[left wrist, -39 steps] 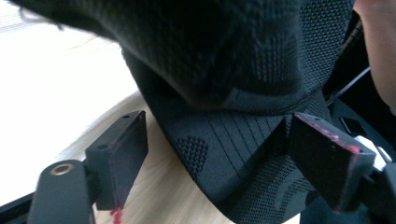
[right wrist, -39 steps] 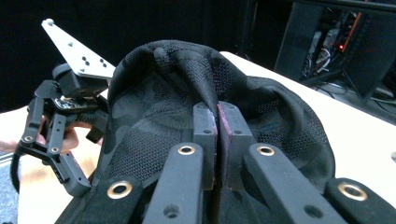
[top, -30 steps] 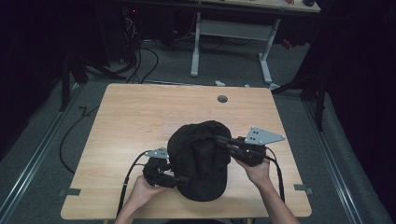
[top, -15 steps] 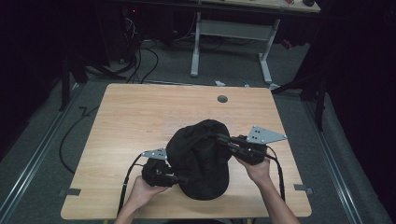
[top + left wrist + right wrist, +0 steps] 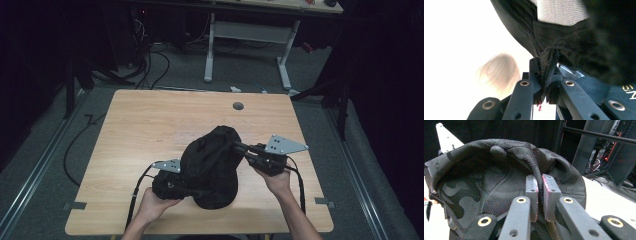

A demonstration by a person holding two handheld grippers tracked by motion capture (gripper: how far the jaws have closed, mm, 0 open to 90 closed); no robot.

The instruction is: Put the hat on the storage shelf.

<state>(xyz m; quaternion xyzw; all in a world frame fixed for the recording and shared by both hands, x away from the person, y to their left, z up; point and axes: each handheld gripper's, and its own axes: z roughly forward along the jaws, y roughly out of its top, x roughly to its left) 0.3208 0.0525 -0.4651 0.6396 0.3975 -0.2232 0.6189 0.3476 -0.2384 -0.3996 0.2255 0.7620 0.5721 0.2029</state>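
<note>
1. Step in hand, as I read it: you've got the cap (image 5: 210,167) gripped from both sides and raised a bit off the table (image 5: 150,130). It looks like the grab stage of folding or reshaping it.

2. Left gripper (image 5: 172,187): its jaws have just been closing, and in the left gripper view they're pressed together on a bunched seam of the cap's edge (image 5: 547,72), fabric squeezed between the pads.

3. Right gripper (image 5: 240,146): jaws nearly together, pinching a thin fold of the cap's mesh fabric (image 5: 537,178). They've eased apart a touch, but the fold sits btwn the pads w/ no visible gap.

4. Where the cap is: near the front-middle of the table, btwn your two hands, left hand (image 5: 152,202) at its near-left side, right hand (image 5: 275,180) at its right. Can't tell if its underside touches the wood.

5. Next move, my guess: both pinches are on thin cloth, so move both hands together and slowly. Pull apart too fast and the right fold prob slips first, since that grip looks lighter.

6. How the cap looks: black, soft and crumpled, dark camo pattern w/ textured mesh panels and a small button (image 5: 496,151) on top. Left gripper view shows a pale mesh lining patch (image 5: 561,11) and some gold lettering (image 5: 627,91), too cropped to read.
</note>
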